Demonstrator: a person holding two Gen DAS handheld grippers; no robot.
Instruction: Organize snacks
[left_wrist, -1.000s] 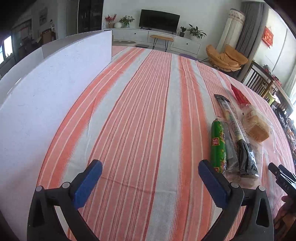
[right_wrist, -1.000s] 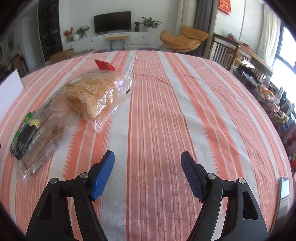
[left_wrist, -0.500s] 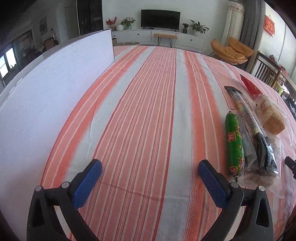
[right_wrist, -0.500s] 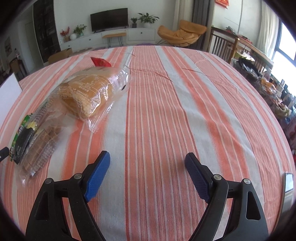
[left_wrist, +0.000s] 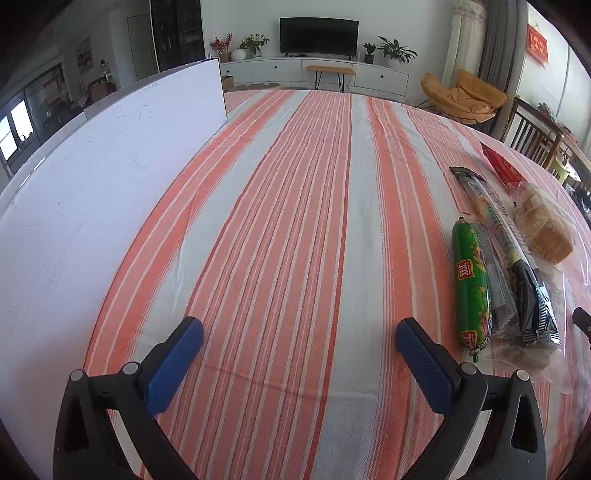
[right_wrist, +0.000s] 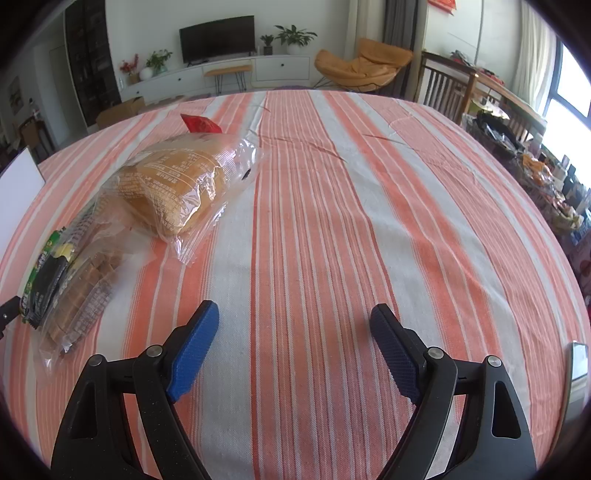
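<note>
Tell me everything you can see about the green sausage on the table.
The green sausage is a long, round stick in shiny green plastic wrap with red and yellow label patches and a crimped tip at its near end. It lies flat on the striped tablecloth, pointing away from the camera, at the left edge of the snack pile. Its right side lies against a clear packet, with a black-ended long packet beyond. No gripper touches it.

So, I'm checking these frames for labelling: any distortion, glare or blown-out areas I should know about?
Left wrist view: strong fisheye bend, the striped tablecloth bulges, corners go dark; the white board is bright but not clipped. Right wrist view: same curvature; the window at right is blown out, and the bread bag shows small glints on its plastic. Both are sharp, with no motion blur.
</note>
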